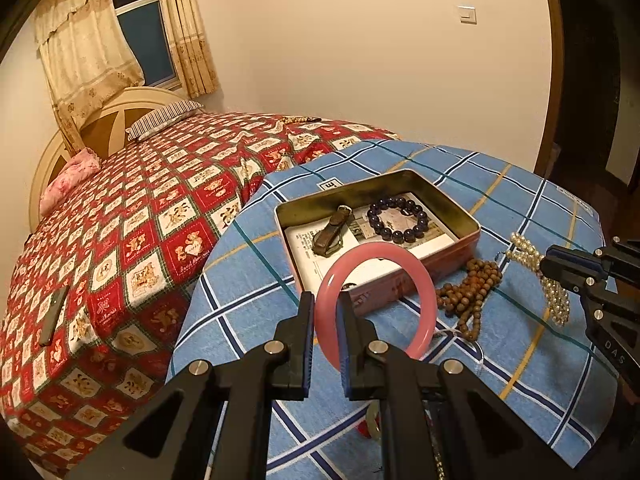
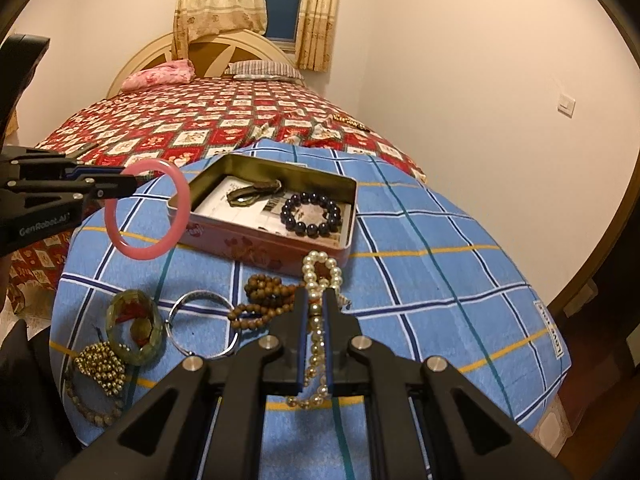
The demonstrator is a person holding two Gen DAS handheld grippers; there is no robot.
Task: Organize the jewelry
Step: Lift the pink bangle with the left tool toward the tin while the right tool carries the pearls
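A: Left claw [image 1: 325,320]?
B: Clamped on the pink bangle [image 1: 416,280], held upright in the air just short of the open tin box [image 1: 472,226].

A: Right claw [image 2: 316,312]?
B: Pinched shut on the pearl necklace [image 2: 320,268], strand hanging between the pads.

A: Further out?
B: Wooden bead string [image 2: 260,300] beside the pearls; dark bead bracelet [image 2: 312,214] and watch strap [image 2: 252,191] inside the tin; silver bangle [image 2: 200,320], green bracelet [image 2: 136,326], gold beads [image 2: 100,364] on the blue checked cloth [image 2: 440,272].

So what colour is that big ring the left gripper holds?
Pink: a plain, glossy pink bangle, seen best from the right wrist view.
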